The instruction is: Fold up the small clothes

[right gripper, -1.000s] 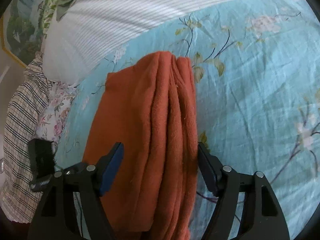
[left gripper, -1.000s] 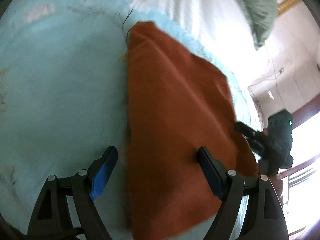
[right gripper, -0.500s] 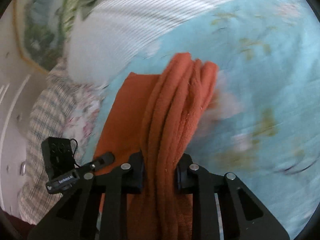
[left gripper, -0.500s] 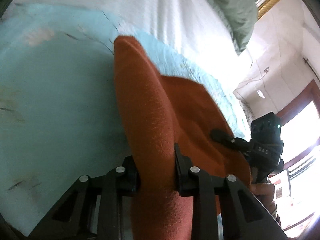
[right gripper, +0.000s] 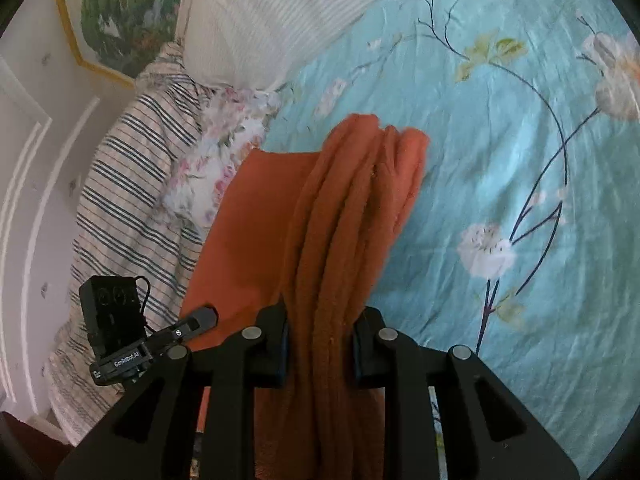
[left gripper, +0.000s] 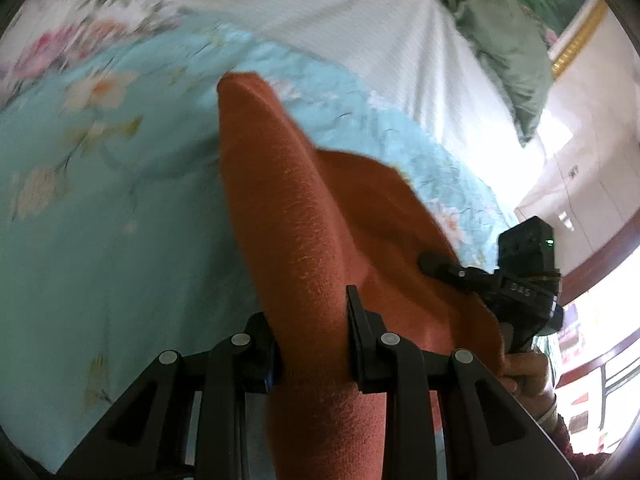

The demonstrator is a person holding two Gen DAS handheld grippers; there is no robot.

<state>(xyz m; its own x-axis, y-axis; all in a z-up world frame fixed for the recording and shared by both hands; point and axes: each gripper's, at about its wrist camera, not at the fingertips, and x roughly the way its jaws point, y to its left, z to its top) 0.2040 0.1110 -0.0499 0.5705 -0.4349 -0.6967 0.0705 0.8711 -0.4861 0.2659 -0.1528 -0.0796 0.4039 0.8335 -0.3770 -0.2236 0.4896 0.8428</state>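
Orange cloth (left gripper: 304,240), fleecy, lifted above the blue flowered bedsheet (left gripper: 100,220). In the left wrist view it runs as one thick rolled ridge away from the camera, long axis pointing up-frame with a slight lean left, rounded far end over the sheet. To the right of the ridge a flat panel of the same cloth spreads toward the other gripper.

In the right wrist view the cloth (right gripper: 344,220) is bunched into several parallel pleats, long axis up-frame and leaning right, far end over the sheet (right gripper: 500,140); a flat panel lies to its left.

Left gripper (left gripper: 310,344): jaws pressed against both sides of the ridge, grasping the cloth. It also shows at lower left in the right wrist view (right gripper: 200,318), at the edge of the flat panel.

Right gripper (right gripper: 320,344): jaws clamped on the pleated bundle. In the left wrist view it sits at the right (left gripper: 432,262), on the cloth's far side, a hand (left gripper: 528,372) on its handle.

Beyond: white ribbed bedding (right gripper: 272,20), striped blanket (right gripper: 132,168), green pillow (left gripper: 508,40), framed picture (right gripper: 120,12) on the wall.
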